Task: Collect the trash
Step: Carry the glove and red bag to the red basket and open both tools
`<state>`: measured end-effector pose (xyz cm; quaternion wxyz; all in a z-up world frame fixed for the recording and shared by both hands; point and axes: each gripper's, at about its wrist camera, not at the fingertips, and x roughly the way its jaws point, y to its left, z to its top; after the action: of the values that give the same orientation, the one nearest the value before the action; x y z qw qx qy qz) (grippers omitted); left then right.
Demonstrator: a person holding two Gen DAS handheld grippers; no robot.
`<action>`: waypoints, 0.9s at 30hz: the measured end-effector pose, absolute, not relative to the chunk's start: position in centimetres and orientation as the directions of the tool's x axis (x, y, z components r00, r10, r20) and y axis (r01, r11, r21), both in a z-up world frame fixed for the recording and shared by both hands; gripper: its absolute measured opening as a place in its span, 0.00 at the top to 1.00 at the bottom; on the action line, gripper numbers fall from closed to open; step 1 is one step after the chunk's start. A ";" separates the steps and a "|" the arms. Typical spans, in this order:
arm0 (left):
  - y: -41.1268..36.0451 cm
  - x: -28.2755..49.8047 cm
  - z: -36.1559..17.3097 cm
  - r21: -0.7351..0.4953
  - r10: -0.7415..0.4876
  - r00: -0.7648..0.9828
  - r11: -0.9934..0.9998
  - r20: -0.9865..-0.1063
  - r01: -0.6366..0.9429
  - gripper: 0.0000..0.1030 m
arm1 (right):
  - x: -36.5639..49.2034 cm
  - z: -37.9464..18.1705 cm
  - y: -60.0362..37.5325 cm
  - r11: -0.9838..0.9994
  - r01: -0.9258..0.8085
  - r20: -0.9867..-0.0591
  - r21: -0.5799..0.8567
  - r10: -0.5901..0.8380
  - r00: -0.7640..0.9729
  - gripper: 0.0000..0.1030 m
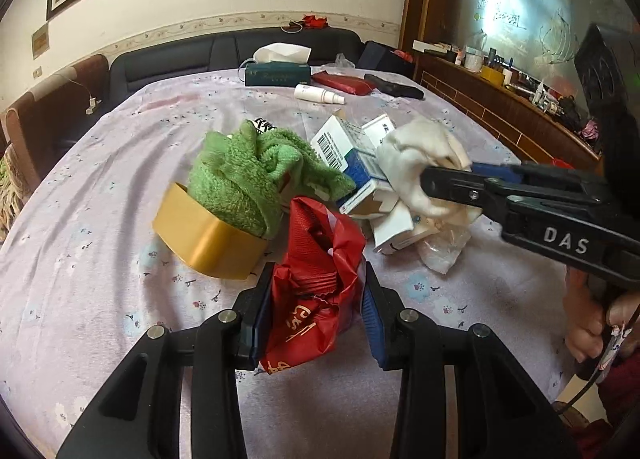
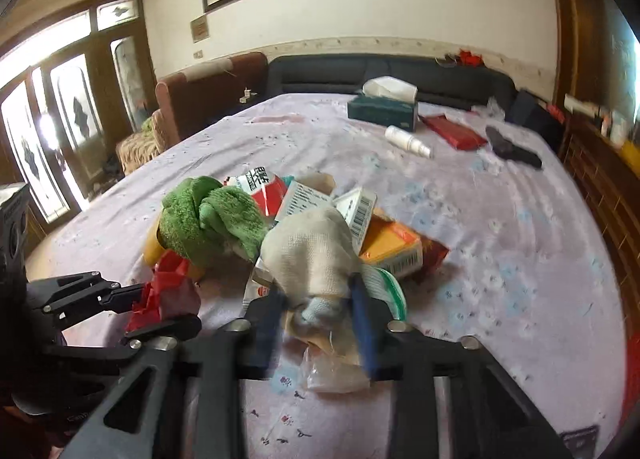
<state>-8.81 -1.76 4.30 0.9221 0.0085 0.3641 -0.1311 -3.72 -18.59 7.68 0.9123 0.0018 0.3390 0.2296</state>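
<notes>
A heap of trash lies mid-table on the lilac floral tablecloth (image 1: 100, 187). My left gripper (image 1: 314, 319) is shut on a crumpled red plastic bag (image 1: 320, 259), which fills the space between the blue pads; it also shows from the side in the right wrist view as the left gripper (image 2: 168, 307) on the red plastic bag (image 2: 168, 291). My right gripper (image 2: 318, 311) is shut on a bunched white cloth (image 2: 312, 255). It enters the left wrist view from the right as the right gripper (image 1: 432, 179) biting the white cloth (image 1: 420, 155).
A green towel (image 1: 240, 175) sits in a yellow tape roll (image 1: 208, 239), and small cartons (image 1: 344, 143) and a clear wrapper (image 1: 440, 251) lie beside it. Farther back are a tissue box (image 1: 276, 73), a white spray bottle (image 1: 318, 94) and a red packet (image 1: 340, 82). A cluttered wooden shelf (image 1: 500, 99) runs along the right.
</notes>
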 end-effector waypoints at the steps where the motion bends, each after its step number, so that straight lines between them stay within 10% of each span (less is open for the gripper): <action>1: -1.8 -8.8 4.5 -0.081 -0.239 0.703 0.965 -0.670 0.250 0.63 | -3.9 7.8 -19.1 0.895 -0.412 -0.613 0.173 0.425 0.666 0.77; 14: -6.0 -9.2 7.7 -0.079 -0.321 0.701 0.932 -0.637 0.354 0.63 | -9.2 11.8 -26.7 0.852 -0.354 -0.474 0.386 0.512 0.716 0.80; 27: -21.5 -10.1 12.1 -0.041 -0.504 0.597 0.784 -0.624 0.619 0.63 | -17.6 15.4 -44.4 0.858 -0.058 -0.342 0.510 0.264 0.902 0.80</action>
<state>-10.07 -21.52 12.10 0.8891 0.0902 0.3188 -0.3160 -17.63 -44.45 15.41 0.9420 0.2520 0.2046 0.0857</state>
